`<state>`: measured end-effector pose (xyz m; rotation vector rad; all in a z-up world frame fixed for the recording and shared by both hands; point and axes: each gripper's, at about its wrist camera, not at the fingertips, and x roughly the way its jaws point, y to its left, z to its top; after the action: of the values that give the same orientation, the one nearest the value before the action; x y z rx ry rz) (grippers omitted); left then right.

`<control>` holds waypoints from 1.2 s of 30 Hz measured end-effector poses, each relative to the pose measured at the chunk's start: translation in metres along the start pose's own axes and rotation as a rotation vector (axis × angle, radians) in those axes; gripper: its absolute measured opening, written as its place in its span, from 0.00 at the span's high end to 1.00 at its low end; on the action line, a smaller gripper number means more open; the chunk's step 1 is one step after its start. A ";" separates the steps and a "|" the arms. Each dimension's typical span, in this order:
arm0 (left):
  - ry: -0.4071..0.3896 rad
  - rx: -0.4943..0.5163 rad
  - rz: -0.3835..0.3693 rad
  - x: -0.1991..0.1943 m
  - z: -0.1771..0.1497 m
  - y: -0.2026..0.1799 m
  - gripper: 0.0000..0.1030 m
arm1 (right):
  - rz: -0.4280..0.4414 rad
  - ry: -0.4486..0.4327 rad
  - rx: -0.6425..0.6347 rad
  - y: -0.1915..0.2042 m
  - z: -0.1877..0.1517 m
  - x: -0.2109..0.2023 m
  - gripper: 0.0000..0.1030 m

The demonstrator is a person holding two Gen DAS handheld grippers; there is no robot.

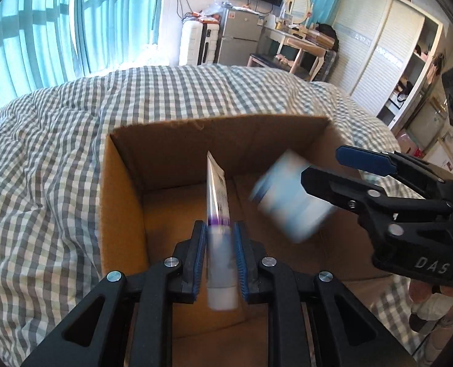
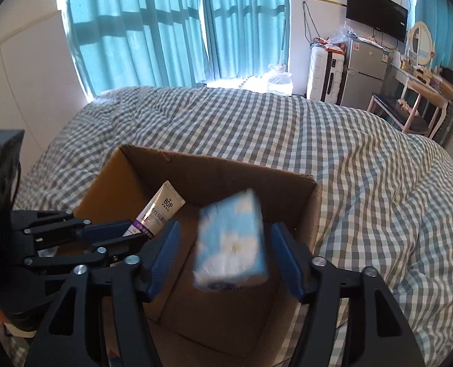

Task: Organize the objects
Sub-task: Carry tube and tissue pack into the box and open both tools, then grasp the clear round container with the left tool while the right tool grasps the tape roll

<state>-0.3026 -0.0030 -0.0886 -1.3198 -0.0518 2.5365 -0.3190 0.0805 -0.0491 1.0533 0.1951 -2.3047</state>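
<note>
The left gripper (image 1: 218, 263) holds its blue pads close on either side of a white tube (image 1: 219, 229) with a purple band; a thin gap shows along each pad and the tube is blurred, so whether the grip is firm cannot be told. In the right wrist view the tube's face reads "BOP" in dark letters, with smaller print below that is too fine to read. The right gripper (image 2: 223, 258) has its jaws spread wide, and a blue-and-white tissue pack (image 2: 231, 241) printed with clouds sits between them, touching neither pad and smeared by motion blur. In the left wrist view the body of the right gripper carries the letters "DAS" in white.

Both items hang over an open cardboard box (image 1: 125, 183) that stands on a bed with a grey-and-white checked duvet (image 2: 364, 168). The tube's crimped end points into the box. The brown floor of the box shows bare beneath them.
</note>
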 end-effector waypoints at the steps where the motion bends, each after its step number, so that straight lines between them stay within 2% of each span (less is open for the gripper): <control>1: -0.007 0.001 0.000 -0.005 0.001 -0.001 0.70 | -0.003 -0.009 0.009 -0.002 0.002 -0.007 0.31; 3: -0.024 0.000 0.006 -0.018 0.003 -0.004 0.46 | -0.009 -0.026 0.023 -0.003 0.005 -0.020 0.31; 5: -0.047 -0.007 0.013 -0.033 0.004 -0.007 0.36 | -0.007 -0.048 0.032 -0.003 0.006 -0.038 0.30; 7: -0.065 -0.013 0.012 -0.049 0.005 -0.008 0.31 | -0.011 -0.074 0.026 -0.002 0.006 -0.059 0.29; 8: -0.078 -0.018 0.018 -0.060 0.005 -0.009 0.24 | -0.018 -0.088 0.019 0.000 0.005 -0.070 0.28; 10: -0.099 -0.029 0.044 -0.076 0.007 -0.011 0.16 | -0.040 -0.118 0.005 0.002 0.005 -0.092 0.21; 13: -0.116 -0.029 0.080 -0.103 0.008 -0.011 0.15 | -0.046 -0.166 -0.002 0.004 0.005 -0.130 0.12; 19: -0.182 -0.020 0.150 -0.166 -0.003 -0.014 0.06 | -0.007 -0.233 0.003 0.003 0.000 -0.194 0.05; 24: -0.233 -0.007 0.215 -0.204 -0.036 -0.017 0.03 | 0.076 -0.175 -0.053 0.008 -0.023 -0.218 0.04; 29: -0.257 -0.030 0.290 -0.210 -0.085 -0.022 0.03 | 0.099 -0.138 -0.055 0.018 -0.068 -0.219 0.04; 36: -0.178 -0.077 0.236 -0.167 -0.129 -0.034 0.03 | 0.055 -0.011 -0.098 0.040 -0.138 -0.165 0.04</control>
<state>-0.0997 -0.0272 -0.0253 -1.1853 -0.0319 2.8732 -0.1228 0.1728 -0.0176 0.9842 0.2684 -2.2280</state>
